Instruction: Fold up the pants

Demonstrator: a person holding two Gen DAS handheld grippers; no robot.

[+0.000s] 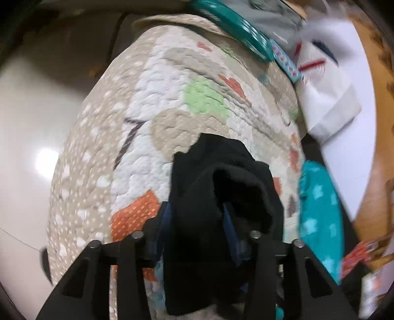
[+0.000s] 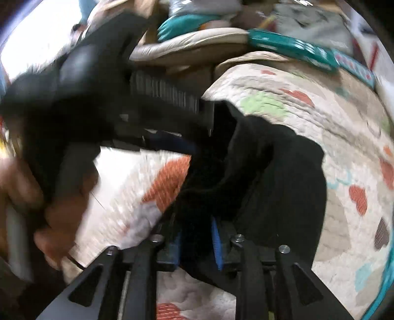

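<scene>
Black pants (image 1: 221, 167) lie bunched on a quilted bedspread (image 1: 160, 98) with hearts on it. My left gripper (image 1: 197, 216) points down at them. Its blue pads stand apart, with a fold of the black cloth loosely between them and draped over the right pad. In the right wrist view the pants (image 2: 283, 172) spread over the bedspread (image 2: 320, 103). My right gripper (image 2: 197, 236) has its blue pads apart with black cloth in the gap. The left gripper (image 2: 177, 142) comes in from the left, held by a hand (image 2: 56, 221). Both views are blurred.
A teal box (image 1: 229, 27) and a white folded cloth (image 1: 330, 103) lie at the far side of the bed. A teal star-patterned cloth (image 1: 320, 209) sits to the right. Pale floor (image 1: 29, 123) shows beyond the bed's left edge. Grey clothing (image 2: 312, 19) lies at the back.
</scene>
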